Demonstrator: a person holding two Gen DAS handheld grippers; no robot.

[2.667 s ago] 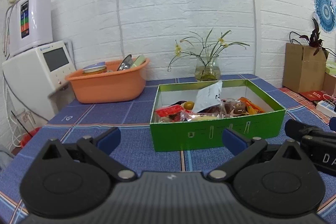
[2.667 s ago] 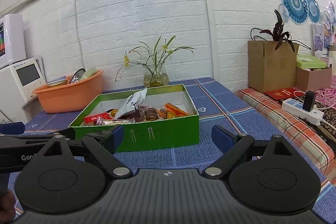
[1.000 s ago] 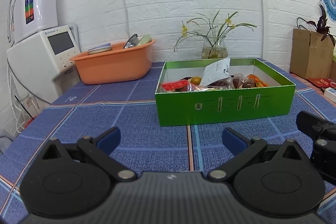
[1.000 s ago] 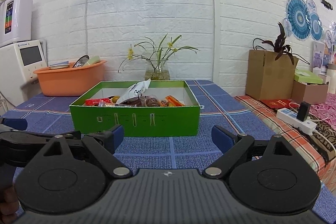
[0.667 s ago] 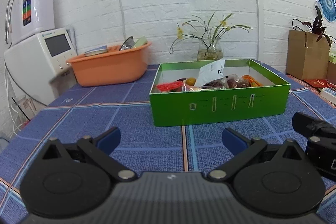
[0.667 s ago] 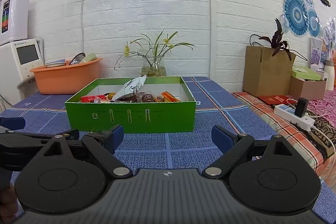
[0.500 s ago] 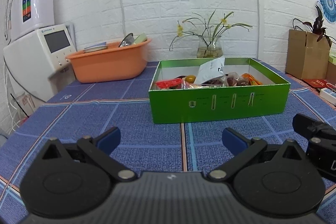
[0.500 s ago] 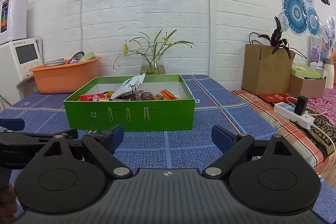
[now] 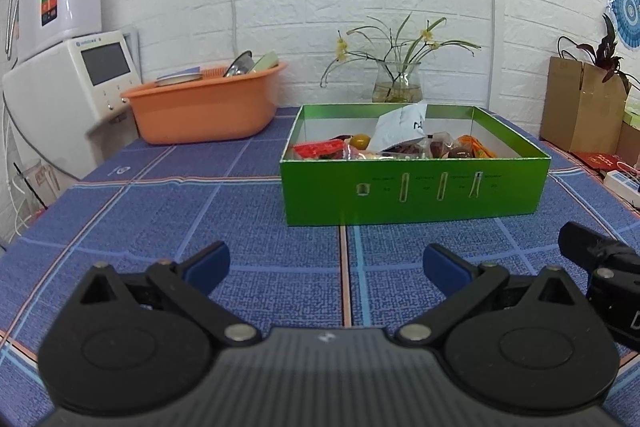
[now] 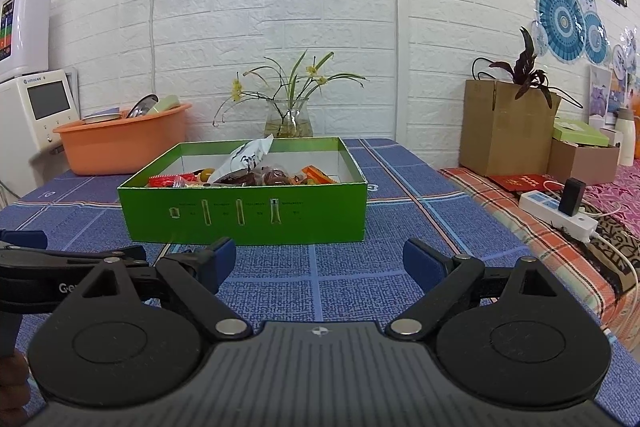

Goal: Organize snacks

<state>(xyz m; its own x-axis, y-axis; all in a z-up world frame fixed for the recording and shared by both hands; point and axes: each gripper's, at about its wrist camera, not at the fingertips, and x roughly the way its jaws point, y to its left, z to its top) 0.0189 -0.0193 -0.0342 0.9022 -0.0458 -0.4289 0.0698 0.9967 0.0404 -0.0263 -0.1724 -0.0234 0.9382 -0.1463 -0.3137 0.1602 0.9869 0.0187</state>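
Two grippers sat low over the table [image 9: 168,195], side by side, both aimed at the green box [image 9: 412,187]. The left gripper [image 9: 326,265] had its jaws spread wide with nothing between them. The right gripper [image 10: 316,261] was likewise wide open and empty. This posture fitted either a stand-off before a reach or a withdrawal after a drop; the frames did not settle which.

Beyond the fingertips lay bare blue cloth, then the green box, standing well apart from both grippers with its slotted front wall facing them. The snacks [image 9: 400,147] were all inside it: a red packet [image 9: 320,150] at the left end, a white pouch [image 9: 402,129] leaning upright near the middle, and orange wrappers [image 9: 474,146] at the right. No snack lay loose on the cloth in either view. The contents were heaped rather than ranked, so the box served as the collecting point.

Farther back stood an orange basin [image 9: 204,107] and a glass vase [image 9: 398,87] against the wall.

The left wrist view alone showed the right gripper's body at its right edge. The right wrist view alone showed the left gripper's arm and part of a hand [image 10: 12,391], plus a power strip [image 10: 560,215] off the table's right side.
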